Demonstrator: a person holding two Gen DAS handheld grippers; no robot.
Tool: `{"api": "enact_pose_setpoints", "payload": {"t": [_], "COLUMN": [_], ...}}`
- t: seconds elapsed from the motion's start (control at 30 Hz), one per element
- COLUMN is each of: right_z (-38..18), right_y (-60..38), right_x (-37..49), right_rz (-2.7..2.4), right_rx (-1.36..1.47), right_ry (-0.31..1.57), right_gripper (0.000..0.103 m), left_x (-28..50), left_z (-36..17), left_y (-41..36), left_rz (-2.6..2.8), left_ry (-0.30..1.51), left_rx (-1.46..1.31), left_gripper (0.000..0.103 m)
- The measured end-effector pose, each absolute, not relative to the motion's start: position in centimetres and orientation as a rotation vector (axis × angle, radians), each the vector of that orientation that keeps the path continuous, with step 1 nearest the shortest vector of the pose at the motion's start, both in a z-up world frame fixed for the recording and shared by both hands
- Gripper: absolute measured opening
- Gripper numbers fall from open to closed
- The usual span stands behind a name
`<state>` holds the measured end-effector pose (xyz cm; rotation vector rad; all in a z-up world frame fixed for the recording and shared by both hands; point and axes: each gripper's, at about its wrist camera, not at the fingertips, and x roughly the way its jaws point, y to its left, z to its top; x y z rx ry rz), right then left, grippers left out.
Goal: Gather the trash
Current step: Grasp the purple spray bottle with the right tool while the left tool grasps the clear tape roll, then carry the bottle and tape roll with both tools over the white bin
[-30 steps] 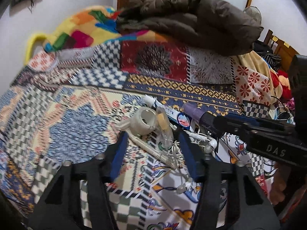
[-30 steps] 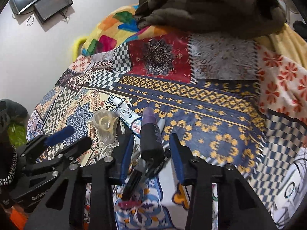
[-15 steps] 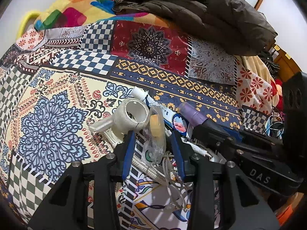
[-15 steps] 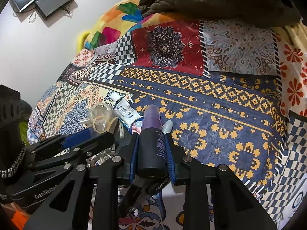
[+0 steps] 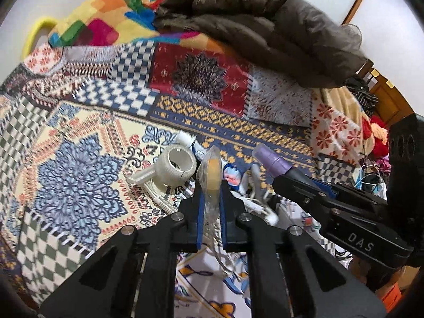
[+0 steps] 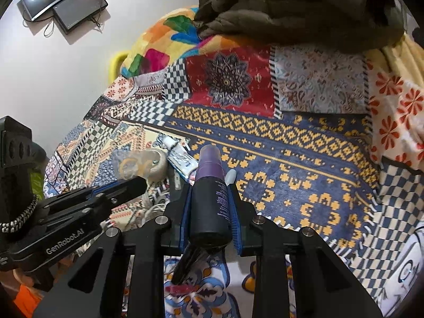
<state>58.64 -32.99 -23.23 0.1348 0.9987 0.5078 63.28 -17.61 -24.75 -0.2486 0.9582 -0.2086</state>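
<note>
Clear plastic wrapper (image 5: 210, 175) getting pinched in left gripper (image 5: 210, 196), jaws closed on it above bedspread (image 5: 79, 185). Right gripper (image 6: 210, 204) clamping purple-capped bottle (image 6: 210, 193). Wrapper looking flimsy, maybe snagging white cords (image 5: 254, 204) below, dragging them along.

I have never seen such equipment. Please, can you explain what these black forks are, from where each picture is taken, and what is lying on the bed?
The black forks are hand-held grippers; a person holds one in each hand, and each carries a camera looking along its fingers. So one picture is taken from the left gripper, the other from the right gripper. The left one is shut on a clear plastic packet with something yellow inside. The right one is shut on a dark bottle with a purple cap. On the patterned bedcover lie a white tape roll, a toothpaste tube and some white cables. A brown jacket lies further back.
</note>
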Motion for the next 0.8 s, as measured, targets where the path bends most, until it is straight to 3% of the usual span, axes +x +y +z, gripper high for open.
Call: {"api": "enact_pose_setpoints", "payload": {"t": [0.8], "right_z": [-7.1], "right_y": [-28.1], "right_x": [44.9], "right_rz": [0.551], "right_rx": [0.040], "right_ry": [0.803], "right_gripper": [0.024], "left_x": [46.8], "left_z": [-8.7], "left_y": [-10.9], "left_rz": [-0.110], "left_ry": [0.773], "left_rx": [-0.167], "left_gripper": [0.009]}}
